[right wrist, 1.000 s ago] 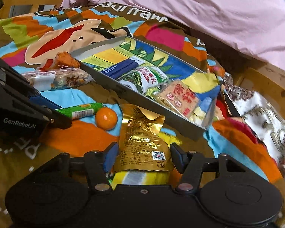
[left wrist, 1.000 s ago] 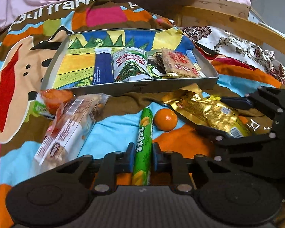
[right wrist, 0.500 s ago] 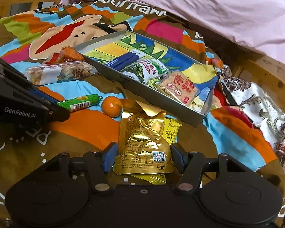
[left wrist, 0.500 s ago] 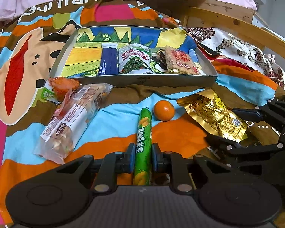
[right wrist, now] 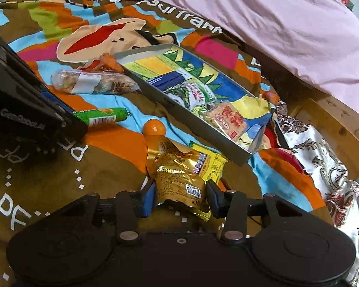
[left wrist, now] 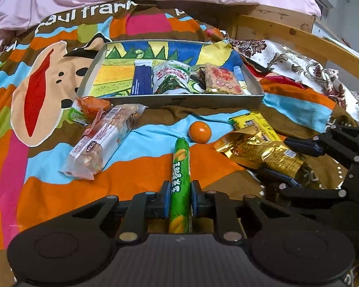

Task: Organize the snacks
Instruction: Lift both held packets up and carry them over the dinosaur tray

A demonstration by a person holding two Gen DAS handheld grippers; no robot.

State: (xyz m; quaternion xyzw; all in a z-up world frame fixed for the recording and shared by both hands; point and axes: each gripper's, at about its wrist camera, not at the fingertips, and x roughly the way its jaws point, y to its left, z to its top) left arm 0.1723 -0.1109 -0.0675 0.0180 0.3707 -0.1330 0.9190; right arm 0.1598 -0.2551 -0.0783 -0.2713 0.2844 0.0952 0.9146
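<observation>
The left gripper (left wrist: 179, 198) is clamped on the green stick (left wrist: 180, 184), which points toward the tray (left wrist: 179, 100) on the bed. The right gripper (right wrist: 179, 197) has just been closing; its pads press the sides of the gold pouch (right wrist: 177, 179). A mandarin (left wrist: 200, 131) lies between stick and pouch. Several packets lie in the tray.

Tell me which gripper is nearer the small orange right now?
Left, narrowly. The left gripper is shut on the green sausage stick, whose tip nearly reaches the orange. The right gripper, jaws just closing around the gold pouch, sits a pouch-length away.
</observation>
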